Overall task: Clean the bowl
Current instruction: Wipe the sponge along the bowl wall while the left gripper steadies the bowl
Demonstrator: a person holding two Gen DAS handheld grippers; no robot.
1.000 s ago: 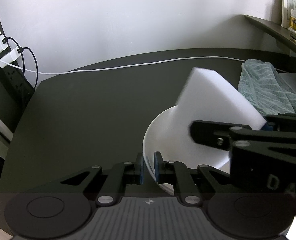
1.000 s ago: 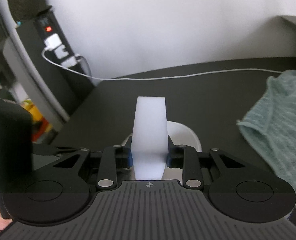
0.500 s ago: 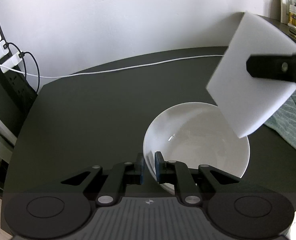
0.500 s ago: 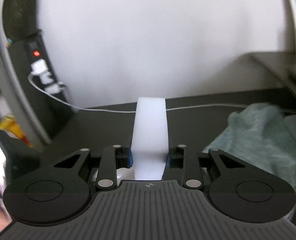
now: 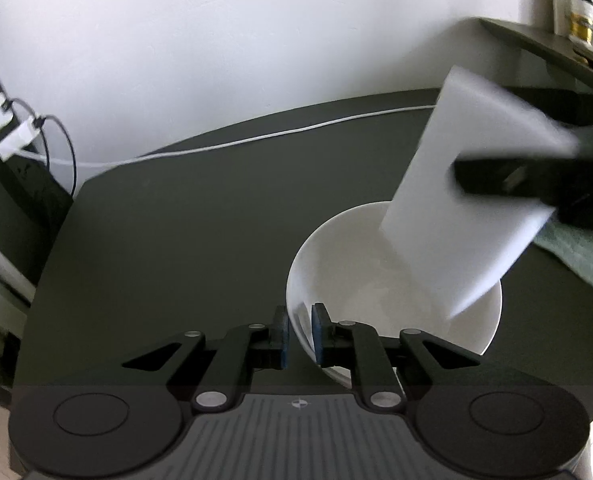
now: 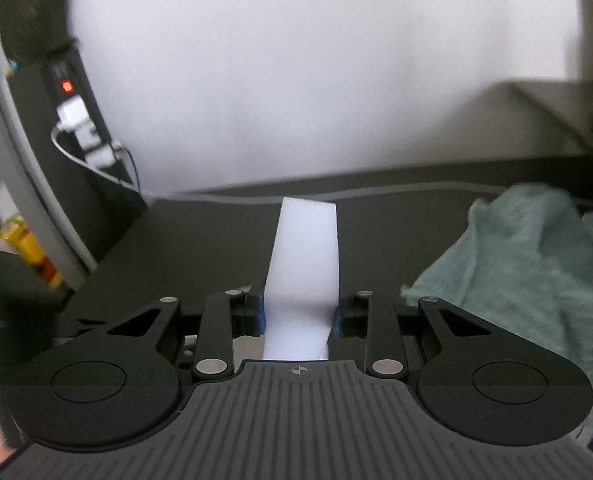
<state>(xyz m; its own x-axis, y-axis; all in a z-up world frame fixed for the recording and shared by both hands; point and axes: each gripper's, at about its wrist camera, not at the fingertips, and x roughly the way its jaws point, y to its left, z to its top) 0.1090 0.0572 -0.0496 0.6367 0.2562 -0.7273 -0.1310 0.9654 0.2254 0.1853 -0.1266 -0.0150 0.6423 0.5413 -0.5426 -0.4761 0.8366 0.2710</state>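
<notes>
One white bowl (image 5: 392,280), one white sponge (image 5: 456,200), two tongs at work.

The bowl sits on the dark worktop (image 5: 176,240); my left tongs (image 5: 298,336) pinch its near rim, while my right tongs (image 6: 298,316) clamp the sponge, tilted, its lower corner over the bowl's inside and hiding part of it. One teal towel (image 6: 516,260) lies at the right, one white cable (image 5: 256,138) runs behind.
</notes>
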